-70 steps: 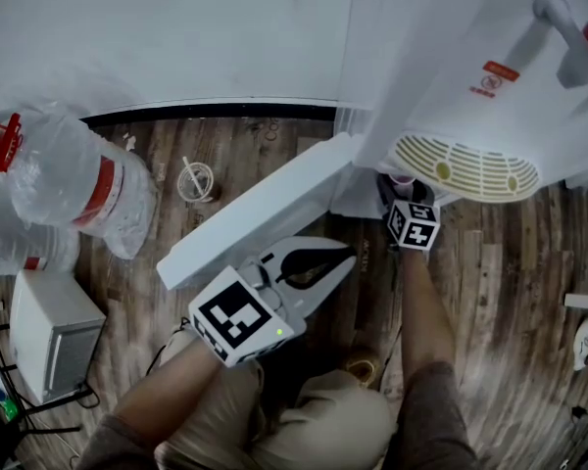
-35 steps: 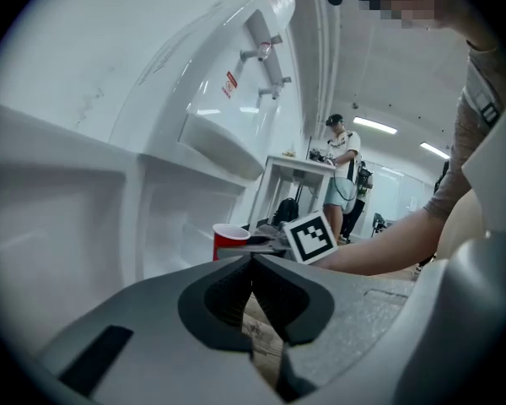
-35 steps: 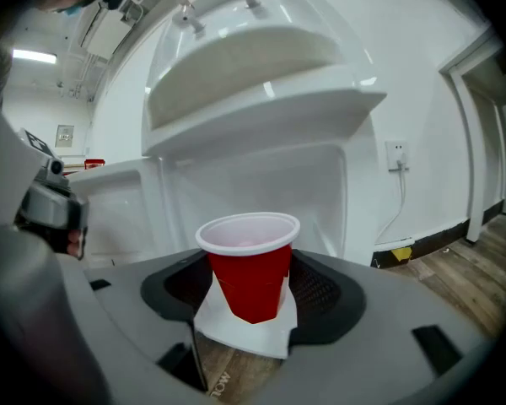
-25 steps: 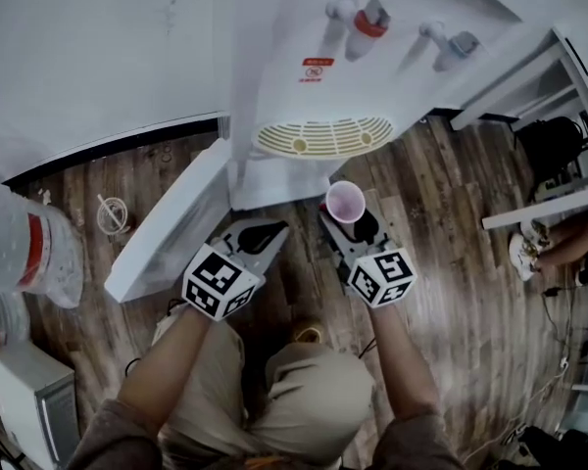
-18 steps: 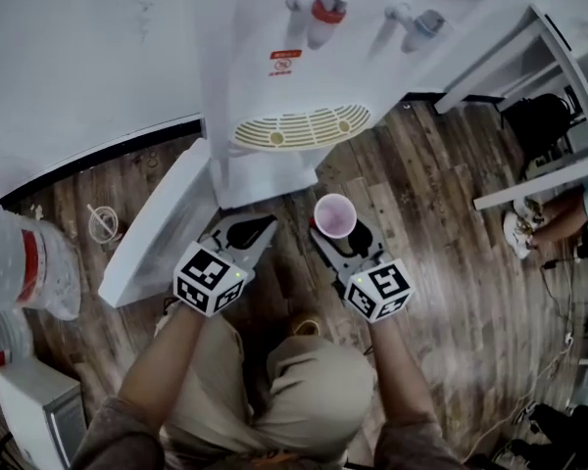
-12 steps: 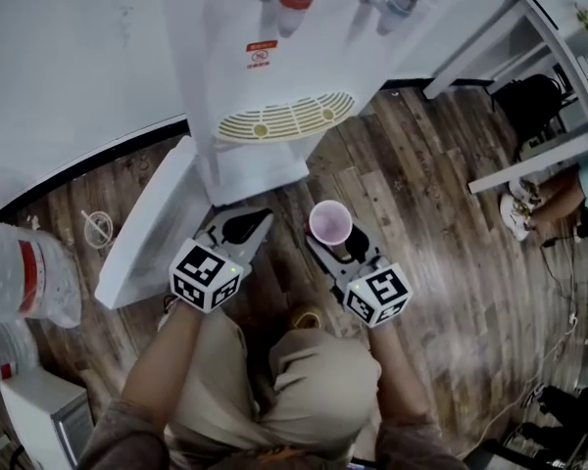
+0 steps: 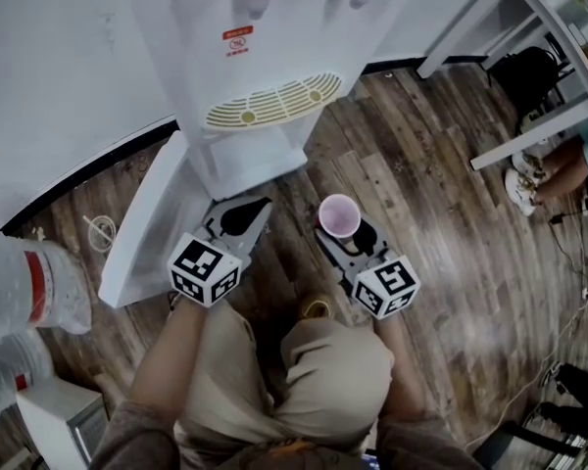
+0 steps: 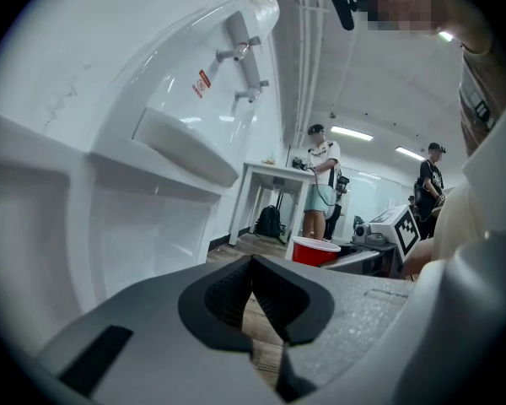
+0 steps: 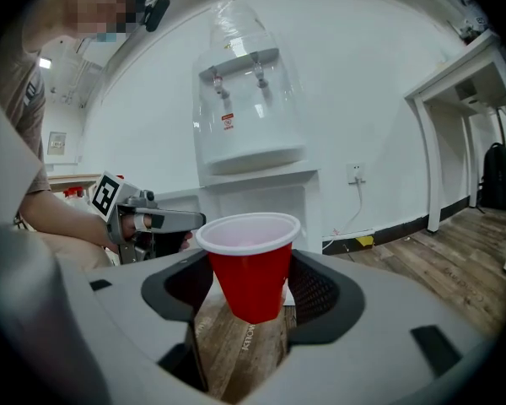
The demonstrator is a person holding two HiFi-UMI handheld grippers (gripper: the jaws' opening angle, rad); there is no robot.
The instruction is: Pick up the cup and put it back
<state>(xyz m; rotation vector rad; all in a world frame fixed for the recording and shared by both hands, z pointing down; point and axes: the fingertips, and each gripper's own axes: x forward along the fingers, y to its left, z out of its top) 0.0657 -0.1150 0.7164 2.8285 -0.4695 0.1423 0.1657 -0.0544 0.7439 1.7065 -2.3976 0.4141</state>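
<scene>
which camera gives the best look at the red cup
The right gripper view: the red cup sits close and upright, clamped in the right tool, rim and wall clear. The head view shows mostly its rim from above; the left gripper view shows it small, lower part hidden.

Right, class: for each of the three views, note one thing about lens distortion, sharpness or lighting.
Head view: wide-angle bending makes the water dispenser lean and the floor planks fan out; light is even. Left gripper view: strong fisheye, black corners, bright ceiling strip lights. Right gripper view: the same round frame, with the red cup sharp and evenly lit.
</scene>
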